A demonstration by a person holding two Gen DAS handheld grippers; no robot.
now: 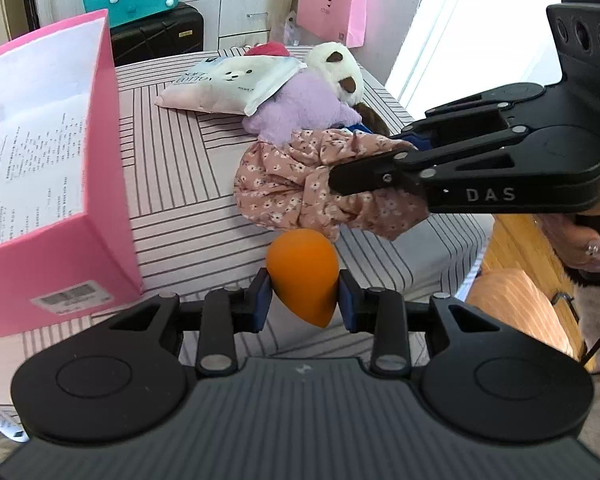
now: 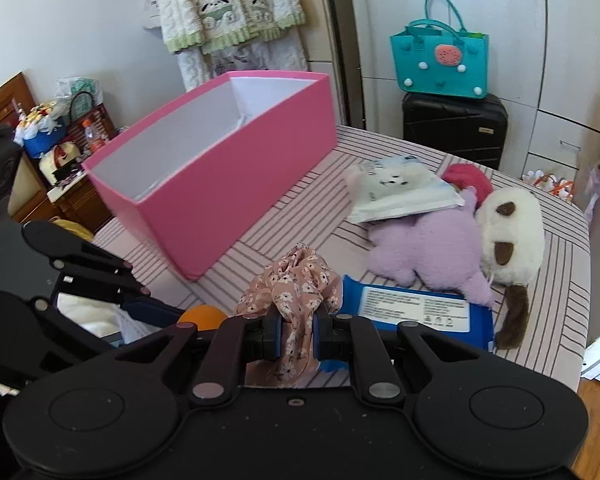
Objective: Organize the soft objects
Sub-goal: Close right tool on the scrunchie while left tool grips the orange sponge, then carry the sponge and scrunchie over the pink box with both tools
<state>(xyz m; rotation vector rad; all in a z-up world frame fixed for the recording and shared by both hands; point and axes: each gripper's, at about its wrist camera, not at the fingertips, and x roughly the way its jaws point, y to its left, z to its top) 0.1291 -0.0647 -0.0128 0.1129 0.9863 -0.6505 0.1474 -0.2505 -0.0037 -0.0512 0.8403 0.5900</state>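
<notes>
Your left gripper [image 1: 302, 300] has its jaws clamped on the orange sponge [image 1: 304, 272], just in front of the pink box [image 1: 100, 184] on the striped bed [image 1: 180, 160]. Your right gripper [image 2: 298, 334] has its jaws pinched together on the floral scrunchie [image 2: 296, 284], to the right of that box, near the purple plush [image 2: 428, 244].

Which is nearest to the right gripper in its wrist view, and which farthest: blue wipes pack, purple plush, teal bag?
From the right gripper, shut on the floral scrunchie:
1. Blue wipes pack, just right of the fingers on the bed.
2. Purple plush, farther back on the right.
3. Teal bag, on the black suitcase beyond the bed.
</notes>
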